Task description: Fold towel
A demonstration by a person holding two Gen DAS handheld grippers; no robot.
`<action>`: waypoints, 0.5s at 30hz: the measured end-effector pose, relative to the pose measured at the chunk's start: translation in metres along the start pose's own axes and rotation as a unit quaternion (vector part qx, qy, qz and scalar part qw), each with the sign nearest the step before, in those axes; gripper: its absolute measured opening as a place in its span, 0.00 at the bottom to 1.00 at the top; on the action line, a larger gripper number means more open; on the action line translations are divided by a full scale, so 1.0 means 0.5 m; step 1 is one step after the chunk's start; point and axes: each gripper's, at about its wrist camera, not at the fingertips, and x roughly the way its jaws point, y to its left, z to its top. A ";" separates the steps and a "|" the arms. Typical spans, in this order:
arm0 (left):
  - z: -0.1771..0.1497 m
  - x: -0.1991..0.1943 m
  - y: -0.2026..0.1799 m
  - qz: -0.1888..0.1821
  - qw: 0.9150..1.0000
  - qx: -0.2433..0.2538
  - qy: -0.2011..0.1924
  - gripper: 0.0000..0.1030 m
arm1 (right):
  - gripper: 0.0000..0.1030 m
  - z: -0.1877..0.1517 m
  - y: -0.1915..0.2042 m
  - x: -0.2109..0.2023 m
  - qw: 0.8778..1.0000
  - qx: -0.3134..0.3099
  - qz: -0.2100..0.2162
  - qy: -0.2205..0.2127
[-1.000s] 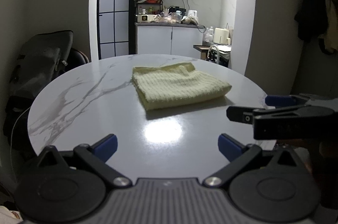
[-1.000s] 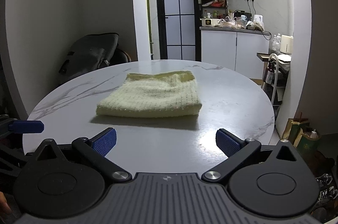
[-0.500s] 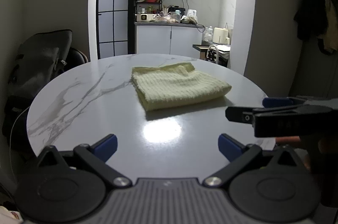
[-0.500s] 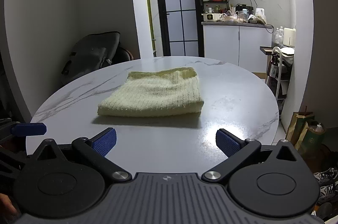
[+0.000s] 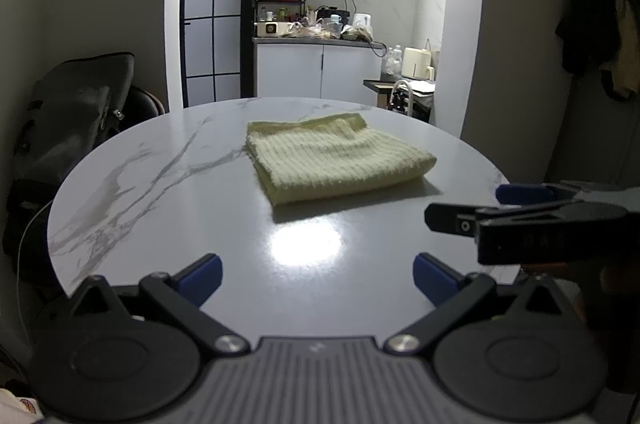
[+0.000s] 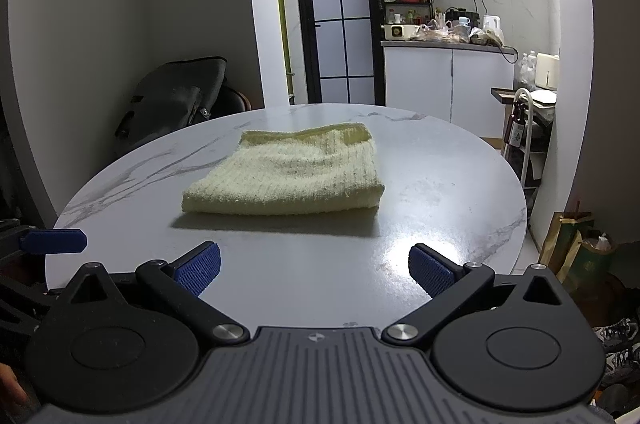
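Observation:
A pale yellow towel lies folded into a thick rectangle near the middle of the round white marble table; it also shows in the right wrist view. My left gripper is open and empty, held above the table's near edge, well short of the towel. My right gripper is open and empty, also back from the towel. The right gripper's side shows at the right of the left wrist view. A blue fingertip of the left gripper shows at the left of the right wrist view.
A dark padded chair stands behind the table on the left. A kitchen counter with clutter is at the back. A side shelf and bags stand right of the table. Dark clothes hang on the right wall.
Both grippers have drifted slightly, so the view shifts a little. The towel has not moved and both grippers stay open.

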 end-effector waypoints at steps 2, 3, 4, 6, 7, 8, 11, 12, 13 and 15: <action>0.000 0.000 -0.001 0.000 1.000 0.000 0.001 1.00 | 1.00 0.000 0.000 0.000 1.000 0.000 0.000 0.000; 0.000 -0.001 -0.001 0.000 1.000 0.000 0.001 1.00 | 1.00 0.001 0.000 0.001 1.000 0.000 0.001 0.000; 0.000 -0.001 -0.001 0.000 1.000 0.000 0.001 1.00 | 1.00 0.001 0.000 0.001 1.000 -0.001 0.001 0.000; 0.001 -0.001 -0.002 0.000 1.000 -0.001 0.001 1.00 | 1.00 0.000 0.001 0.001 1.000 -0.002 0.001 0.001; 0.001 -0.001 -0.002 0.001 1.000 -0.001 0.002 1.00 | 1.00 0.000 0.002 0.002 1.000 -0.003 0.001 0.001; 0.001 -0.001 -0.003 0.001 1.000 -0.001 0.002 1.00 | 1.00 -0.001 0.002 0.002 1.000 -0.004 0.000 0.001; 0.002 -0.001 -0.003 0.001 1.000 -0.001 0.002 1.00 | 1.00 -0.002 0.002 0.002 1.000 -0.005 0.001 0.003; 0.003 -0.001 -0.003 0.001 1.000 -0.001 0.002 1.00 | 1.00 -0.002 0.002 0.003 1.000 -0.005 0.001 0.003; 0.002 -0.002 -0.004 0.001 1.000 0.000 0.002 1.00 | 1.00 -0.002 0.003 0.003 1.000 -0.006 0.001 0.004; 0.002 -0.002 -0.005 0.000 1.000 0.001 0.001 1.00 | 1.00 -0.002 0.003 0.002 1.000 -0.007 0.002 0.005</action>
